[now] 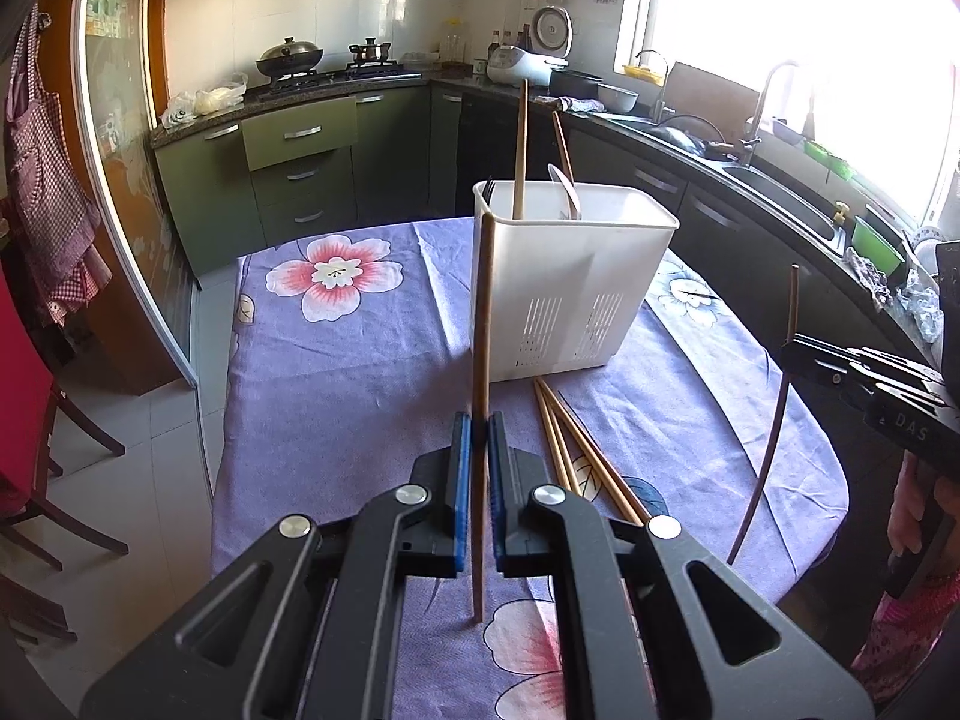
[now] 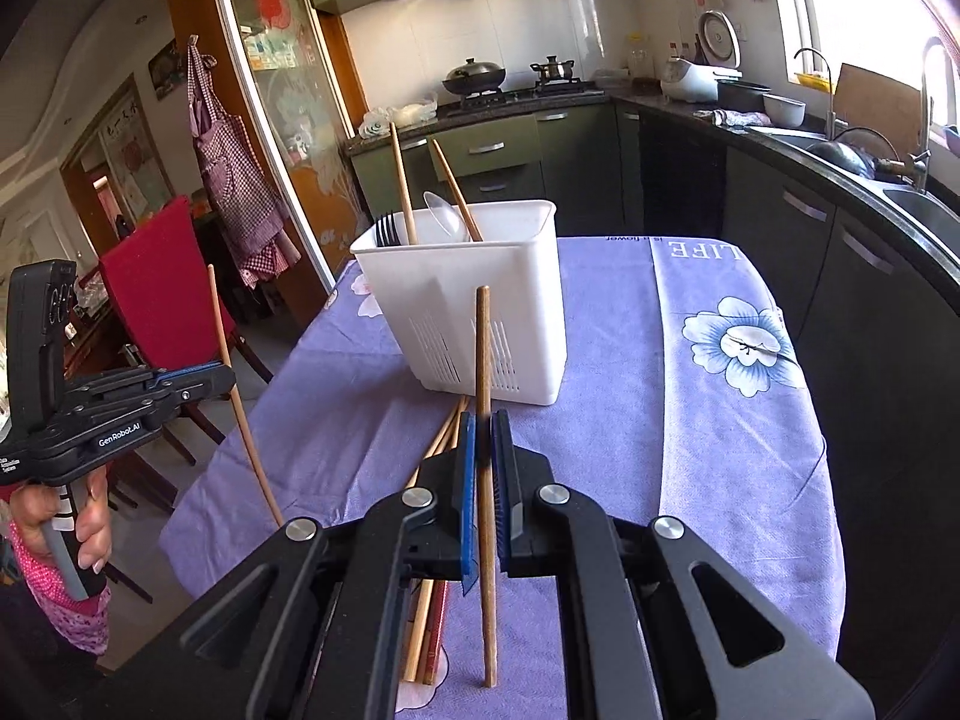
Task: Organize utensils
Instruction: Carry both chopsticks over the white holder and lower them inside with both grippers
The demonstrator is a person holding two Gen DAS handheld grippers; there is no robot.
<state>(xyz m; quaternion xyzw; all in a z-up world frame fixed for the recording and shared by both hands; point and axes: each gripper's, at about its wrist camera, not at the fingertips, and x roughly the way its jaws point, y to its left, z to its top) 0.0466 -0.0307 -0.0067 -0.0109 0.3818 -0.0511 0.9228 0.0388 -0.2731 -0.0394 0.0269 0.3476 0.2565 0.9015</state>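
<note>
The left gripper (image 1: 478,429) is pinching a light wooden chopstick (image 1: 482,396) upright between its blue-padded jaws, the stick's lower end hanging just above the purple flowered cloth covering the bench (image 1: 336,372). The right gripper (image 2: 483,443) is doing the same with a darker chopstick (image 2: 485,480), its jaws pressed onto the shaft. Each wrist view is also catching the other tool from the side: the left view is showing the right gripper (image 1: 798,341) at its far right edge with its dark chopstick (image 1: 780,414) curving through it, while the right view is showing the left gripper (image 2: 225,371) and the hand (image 2: 90,525) holding its grip. The white utensil caddy (image 1: 570,282) is standing on the bench ahead of both tools, already holding two chopsticks (image 2: 403,186), a black fork (image 2: 387,229) and a clear spoon (image 2: 445,217). Loose chopsticks (image 1: 576,450) are lying on the cloth just in front of the caddy, partly hidden under the gripper bodies. A red chair (image 2: 159,294) is standing beside the bench.
</note>
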